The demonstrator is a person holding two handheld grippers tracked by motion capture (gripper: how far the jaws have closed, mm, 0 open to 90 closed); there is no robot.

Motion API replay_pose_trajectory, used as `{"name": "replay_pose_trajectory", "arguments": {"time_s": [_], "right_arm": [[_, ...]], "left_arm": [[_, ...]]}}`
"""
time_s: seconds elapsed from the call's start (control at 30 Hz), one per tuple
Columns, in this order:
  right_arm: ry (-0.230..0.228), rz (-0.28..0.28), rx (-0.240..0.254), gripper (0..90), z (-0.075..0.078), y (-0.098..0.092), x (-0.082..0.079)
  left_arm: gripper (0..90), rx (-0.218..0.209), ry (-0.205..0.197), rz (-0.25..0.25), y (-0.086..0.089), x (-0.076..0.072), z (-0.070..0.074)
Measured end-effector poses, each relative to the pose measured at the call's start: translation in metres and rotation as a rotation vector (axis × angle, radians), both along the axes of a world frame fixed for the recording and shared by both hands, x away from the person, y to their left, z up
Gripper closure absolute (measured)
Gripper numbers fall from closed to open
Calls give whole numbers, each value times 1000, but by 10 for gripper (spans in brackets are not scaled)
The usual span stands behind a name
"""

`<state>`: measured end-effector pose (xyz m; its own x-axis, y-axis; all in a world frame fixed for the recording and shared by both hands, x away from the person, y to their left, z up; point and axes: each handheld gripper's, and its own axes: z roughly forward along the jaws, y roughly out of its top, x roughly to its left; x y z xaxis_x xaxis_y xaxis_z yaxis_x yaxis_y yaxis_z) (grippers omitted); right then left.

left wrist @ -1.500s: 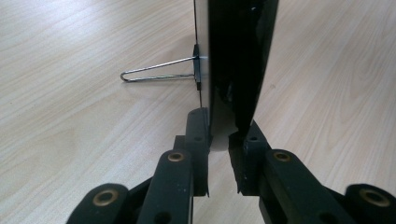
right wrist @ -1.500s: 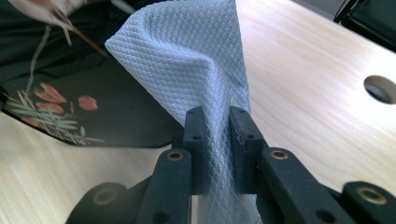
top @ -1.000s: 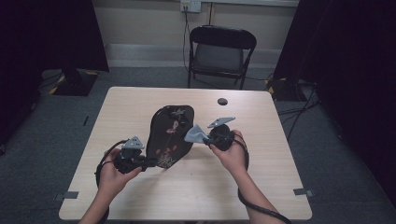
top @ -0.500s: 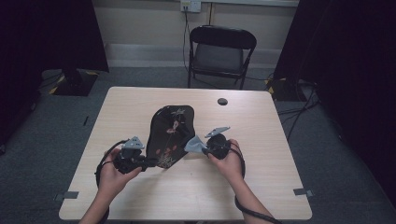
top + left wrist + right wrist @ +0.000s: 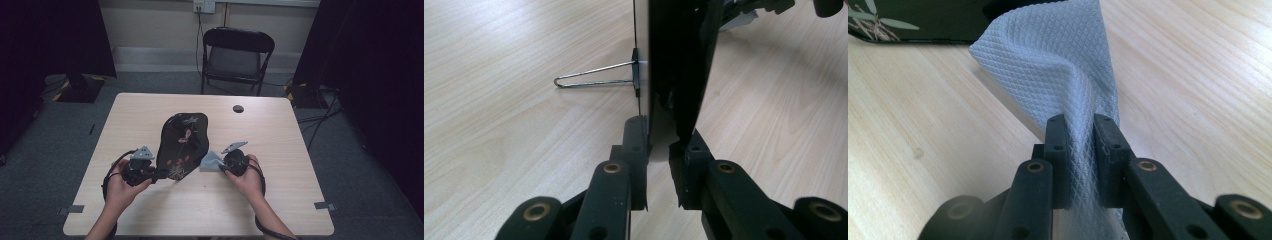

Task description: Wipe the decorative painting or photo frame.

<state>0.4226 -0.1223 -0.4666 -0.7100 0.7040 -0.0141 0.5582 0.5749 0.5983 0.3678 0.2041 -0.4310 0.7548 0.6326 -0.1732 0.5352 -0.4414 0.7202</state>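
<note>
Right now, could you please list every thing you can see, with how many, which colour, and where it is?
plate: 1, black with flower pattern, table middle, tilted, held at its near edge.
cloth: 1, pale blue-grey, right of the plate.
wire stand: 1, metal, fixed behind the plate.
round disc: 1, black, far side of table.
table: 1, light wood.
chair: 1, black, behind the table.
left claw: 1, black, shut on the plate.
right claw: 1, black, shut on the cloth.
</note>
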Motion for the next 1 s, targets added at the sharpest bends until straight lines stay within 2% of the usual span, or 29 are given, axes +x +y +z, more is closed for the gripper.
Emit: {"name": "replay_pose_trajectory", "arguments": {"time_s": [0.27,0.43,0.47,0.53,0.6,0.63,0.67,0.73,0.9,1.0], "right_arm": [[-26,6,19,791,19,-8,-5],[-40,10,42,792,41,-14,-5],[-49,8,49,791,49,-16,-5],[-51,8,51,791,53,-16,-5],[-70,13,47,791,67,-17,-4],[-70,13,47,791,67,-17,-4],[-81,17,45,791,76,-17,-3],[-86,17,45,791,81,-17,-3],[-127,32,47,791,115,-15,1],[-147,35,47,791,129,-12,1]], "left_arm": [[786,-1,2,4,0,0,0],[786,-1,1,4,0,0,0],[786,0,2,3,0,0,0],[786,0,1,4,-1,0,0],[786,-1,2,5,0,0,0],[786,0,2,4,0,0,0],[786,-1,2,4,0,0,0],[786,0,2,3,0,0,0],[786,1,1,3,0,0,0],[786,0,1,2,0,0,0]]}}
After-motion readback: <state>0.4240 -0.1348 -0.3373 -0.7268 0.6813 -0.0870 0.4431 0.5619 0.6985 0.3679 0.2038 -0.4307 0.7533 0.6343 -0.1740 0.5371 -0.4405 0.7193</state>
